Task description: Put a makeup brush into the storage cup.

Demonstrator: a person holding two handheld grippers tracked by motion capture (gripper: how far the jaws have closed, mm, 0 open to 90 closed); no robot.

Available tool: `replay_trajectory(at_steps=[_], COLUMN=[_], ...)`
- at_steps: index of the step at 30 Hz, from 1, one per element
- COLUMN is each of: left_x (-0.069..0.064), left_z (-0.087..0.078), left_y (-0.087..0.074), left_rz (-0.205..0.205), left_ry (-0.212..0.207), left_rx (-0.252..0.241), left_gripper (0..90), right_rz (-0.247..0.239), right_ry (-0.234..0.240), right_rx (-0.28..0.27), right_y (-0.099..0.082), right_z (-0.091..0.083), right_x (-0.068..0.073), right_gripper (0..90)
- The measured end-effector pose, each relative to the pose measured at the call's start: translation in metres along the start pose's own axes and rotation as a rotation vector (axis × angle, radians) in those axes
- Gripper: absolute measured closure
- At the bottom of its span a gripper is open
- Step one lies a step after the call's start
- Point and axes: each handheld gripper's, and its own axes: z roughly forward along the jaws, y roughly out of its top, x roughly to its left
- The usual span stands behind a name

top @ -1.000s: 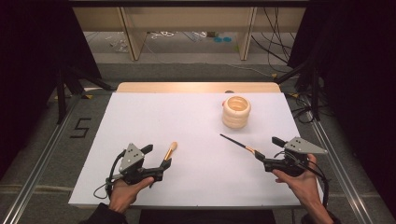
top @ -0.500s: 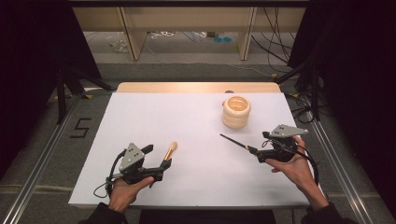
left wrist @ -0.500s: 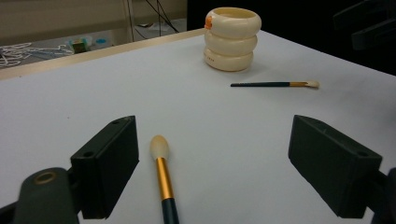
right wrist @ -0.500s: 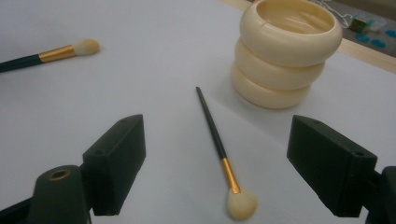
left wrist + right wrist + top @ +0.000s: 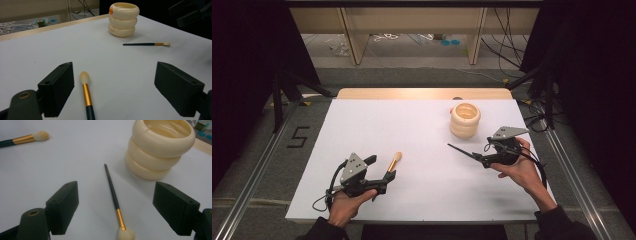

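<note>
A cream ringed holder [image 5: 465,120] stands upright at the table's back right. A thin dark brush [image 5: 462,151] lies in front of it. In the right gripper view this brush [image 5: 113,195] lies flat between the jaws of my right gripper [image 5: 115,195], which is open. The jaws have just been closing slightly, and the pads stand well apart from the brush. A thicker brush with a gold ferrule [image 5: 393,164] lies at the front left. My left gripper [image 5: 381,169] is open around its handle [image 5: 86,95] and does not touch it.
The white table top [image 5: 412,125] has a wooden strip [image 5: 422,93] along its far edge. Cables trail off the right side [image 5: 537,107]. In the left gripper view the holder [image 5: 123,18] and the thin brush [image 5: 146,44] lie ahead.
My right gripper has moved left and away from me towards the holder, and the thin brush's head end now lies between its jaws. The left gripper has stayed in place.
</note>
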Motion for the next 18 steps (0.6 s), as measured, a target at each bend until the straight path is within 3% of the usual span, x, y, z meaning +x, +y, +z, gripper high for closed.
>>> replay_trajectory(at_steps=[7, 8, 14, 18], left_x=[0.0, 0.001, 0.0, 0.001], left_z=[0.0, 0.0, 0.001, 0.001], left_y=[0.0, 0.001, 0.0, 0.001], left_rz=[0.005, 0.022, 0.005, 0.013], left_ry=[-0.004, -0.003, -0.006, -0.008], left_rx=[0.003, 0.012, 0.012, 0.011], left_gripper=[15.9, 15.9, 15.9, 15.9], right_rz=[-0.016, -0.021, -0.063, -0.09], right_ry=[0.009, 0.011, 0.016, 0.037], right_rx=[0.066, 0.083, 0.121, 0.215], right_y=[0.002, 0.003, 0.009, 0.015], right_z=[0.012, 0.014, 0.026, 0.039], right_x=[-0.003, -0.003, -0.006, -0.01], right_gripper=[24.4, 24.7, 27.8, 31.6])
